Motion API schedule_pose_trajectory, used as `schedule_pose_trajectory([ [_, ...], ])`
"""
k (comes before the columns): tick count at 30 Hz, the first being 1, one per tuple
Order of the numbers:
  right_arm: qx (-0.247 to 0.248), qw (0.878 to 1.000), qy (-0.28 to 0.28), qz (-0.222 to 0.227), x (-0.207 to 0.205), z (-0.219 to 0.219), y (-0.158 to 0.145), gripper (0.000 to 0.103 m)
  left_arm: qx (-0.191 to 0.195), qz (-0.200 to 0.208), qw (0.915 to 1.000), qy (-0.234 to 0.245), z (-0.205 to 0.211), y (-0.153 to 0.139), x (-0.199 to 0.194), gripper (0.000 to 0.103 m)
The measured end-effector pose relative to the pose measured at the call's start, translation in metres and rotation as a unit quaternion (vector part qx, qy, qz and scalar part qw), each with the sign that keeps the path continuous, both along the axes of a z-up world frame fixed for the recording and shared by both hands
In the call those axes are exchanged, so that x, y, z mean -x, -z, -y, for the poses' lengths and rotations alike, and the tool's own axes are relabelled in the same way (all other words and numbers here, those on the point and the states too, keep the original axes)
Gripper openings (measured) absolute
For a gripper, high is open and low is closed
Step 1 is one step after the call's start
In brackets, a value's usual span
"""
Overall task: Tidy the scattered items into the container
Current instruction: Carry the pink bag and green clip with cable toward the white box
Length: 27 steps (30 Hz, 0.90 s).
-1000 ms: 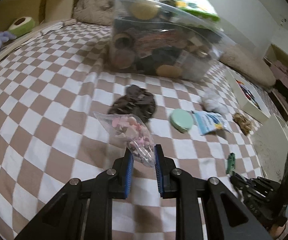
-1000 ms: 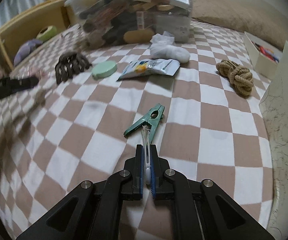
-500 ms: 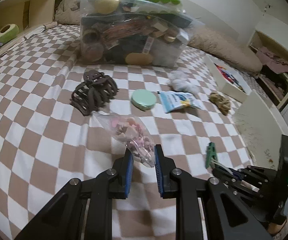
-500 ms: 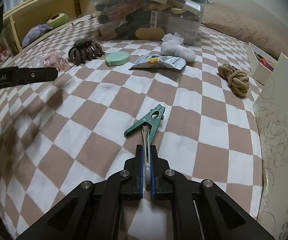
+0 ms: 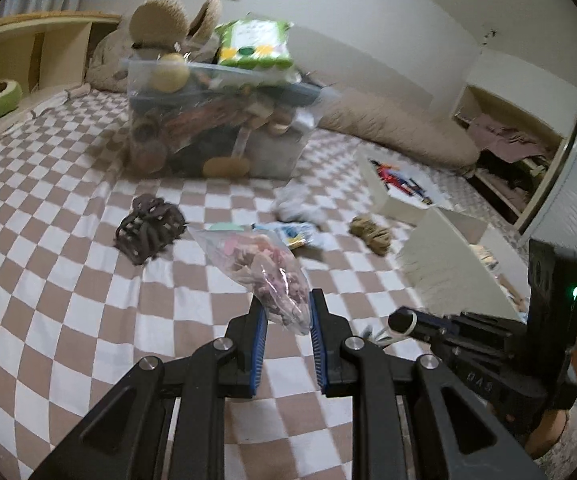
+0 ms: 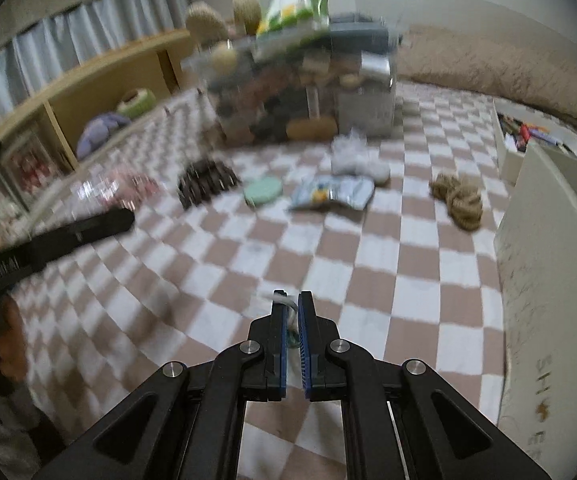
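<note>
My left gripper [image 5: 286,312] is shut on a clear bag of pink bits [image 5: 262,266] and holds it above the checkered bed. My right gripper [image 6: 292,314] is shut on the green clothespin [image 6: 288,326], mostly hidden between the pads and lifted off the cover. The clear storage bin [image 5: 212,120], heaped full, stands at the far side; it also shows in the right wrist view [image 6: 304,84]. On the cover lie a brown claw clip [image 5: 148,228], a green round compact [image 6: 263,191], a blue snack packet [image 6: 334,192], a white sock [image 6: 358,160] and a rope knot [image 6: 458,198].
A white open box [image 5: 396,184] with pens and a white shoe box lid [image 6: 552,240] sit on the right. A beige pillow [image 5: 388,128] lies behind. A wooden shelf [image 6: 100,80] with a green toy runs along the left.
Both grippers have risen and pulled back with their loads. The clothespin has left the cover and is now barely visible between the right pads. The bin looks farther away.
</note>
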State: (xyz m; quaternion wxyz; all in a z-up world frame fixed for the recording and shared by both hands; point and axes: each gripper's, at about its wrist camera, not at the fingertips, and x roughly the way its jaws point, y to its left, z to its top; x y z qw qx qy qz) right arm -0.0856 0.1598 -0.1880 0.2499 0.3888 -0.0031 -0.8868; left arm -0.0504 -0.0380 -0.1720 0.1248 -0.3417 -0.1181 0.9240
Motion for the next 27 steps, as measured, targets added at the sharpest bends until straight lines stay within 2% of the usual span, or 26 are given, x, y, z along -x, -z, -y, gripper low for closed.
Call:
schedule_pose_trajectory([
  [10, 0.071, 0.995, 0.016, -0.067, -0.015, -0.030, -0.063, 0.007, -0.002, -0.038, 0.9986, 0.036, -0.024, -0.027, -0.014, 0.020],
  [16, 0.108, 0.988, 0.034, -0.101, -0.024, -0.056, -0.095, 0.007, -0.005, -0.043, 0.9978, 0.051, -0.036, -0.035, -0.018, 0.020],
  [27, 0.155, 0.972, 0.086, -0.151, -0.042, -0.119, -0.134, 0.007, -0.009, -0.076, 0.9932, 0.087, -0.069, -0.061, -0.030, 0.020],
])
